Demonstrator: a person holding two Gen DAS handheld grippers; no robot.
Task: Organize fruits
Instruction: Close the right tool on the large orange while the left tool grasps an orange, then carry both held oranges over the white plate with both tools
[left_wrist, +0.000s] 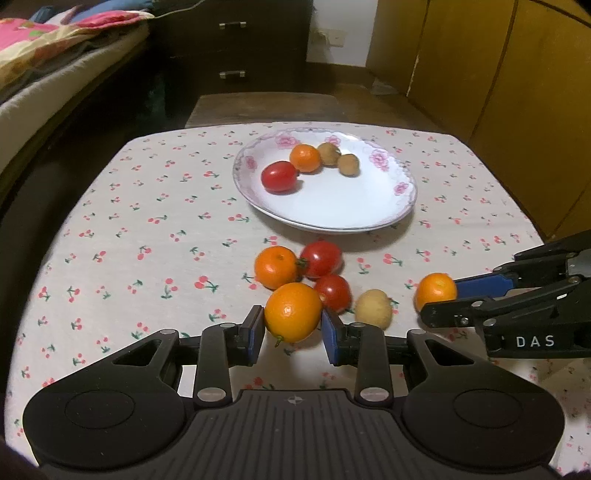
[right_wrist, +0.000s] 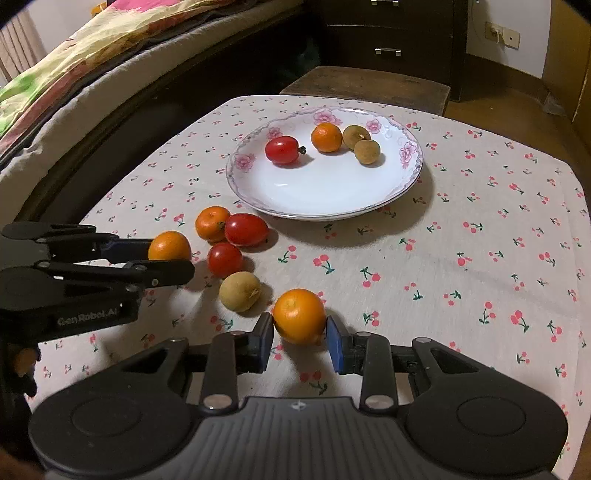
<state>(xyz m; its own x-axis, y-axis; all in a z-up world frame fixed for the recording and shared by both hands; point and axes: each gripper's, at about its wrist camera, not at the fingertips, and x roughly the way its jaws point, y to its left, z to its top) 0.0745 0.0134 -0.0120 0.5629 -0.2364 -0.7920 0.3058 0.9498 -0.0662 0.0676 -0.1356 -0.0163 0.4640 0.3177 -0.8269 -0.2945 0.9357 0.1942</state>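
— Between the left gripper (left_wrist: 293, 328) pads, left view: an orange (left_wrist: 293, 312), pinched by narrowly parted jaws. It could roll free, being round and held only at its sides.

— Right view: the right gripper (right_wrist: 300, 339) clamps another orange (right_wrist: 299, 315), jaws half-parted. The plate (right_wrist: 325, 199) waits beyond; swinging could knock the loose fruit (right_wrist: 240, 291).

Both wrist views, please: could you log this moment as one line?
left gripper: shut on left-held orange | right gripper: shut on right-held orange | plate: four fruits
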